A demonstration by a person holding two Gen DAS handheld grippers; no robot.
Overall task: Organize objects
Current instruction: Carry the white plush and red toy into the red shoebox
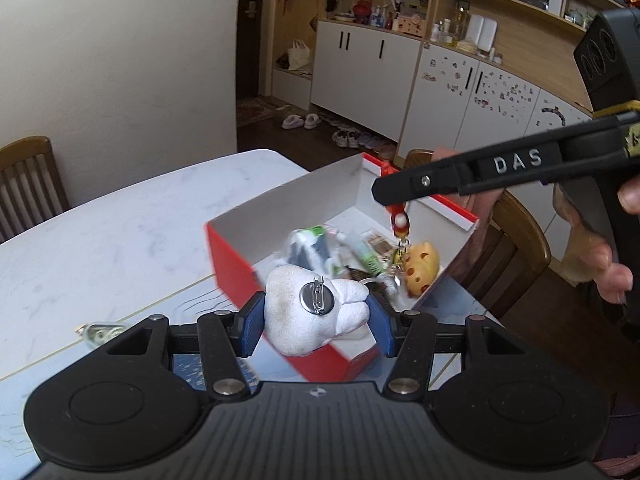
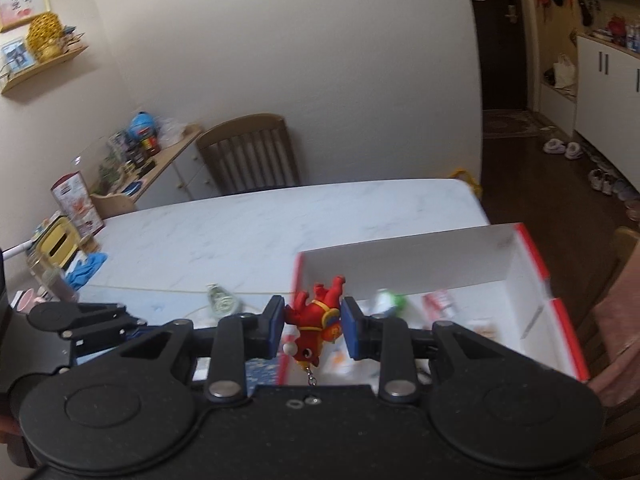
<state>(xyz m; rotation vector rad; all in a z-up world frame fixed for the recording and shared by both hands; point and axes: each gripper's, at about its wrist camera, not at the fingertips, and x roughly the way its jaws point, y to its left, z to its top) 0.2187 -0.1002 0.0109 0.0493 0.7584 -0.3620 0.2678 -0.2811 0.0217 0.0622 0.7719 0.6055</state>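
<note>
**Both grippers loaded over the red box**

My left gripper [image 1: 314,322] is pinching a white plush toy [image 1: 316,316] between its blue pads, with a round metal pin badge [image 1: 317,299] on the toy facing the camera. I'm holding it just over the near wall of the red box [image 1: 234,276], which I judge is where it is meant to go.

My right gripper [image 2: 313,330] is pressed onto a red figurine keychain [image 2: 314,322], gripped across the body and hanging head-down so its short chain dangles clear of the jaws. In the left wrist view the same charm hangs from the right fingertips above the box interior, beside a yellow cheese-shaped toy [image 1: 420,270] lying at the box's right end.

Inside the box are also a green-and-white packet [image 1: 310,248] and some other small items; motion blur leaves me unsure what they are. The box sits on the white marble table [image 2: 280,224], open-topped so both loads can be lowered straight in.

Out on the table, left of the box, lies a small clear-wrapped item [image 2: 222,302], not yet collected.
</note>
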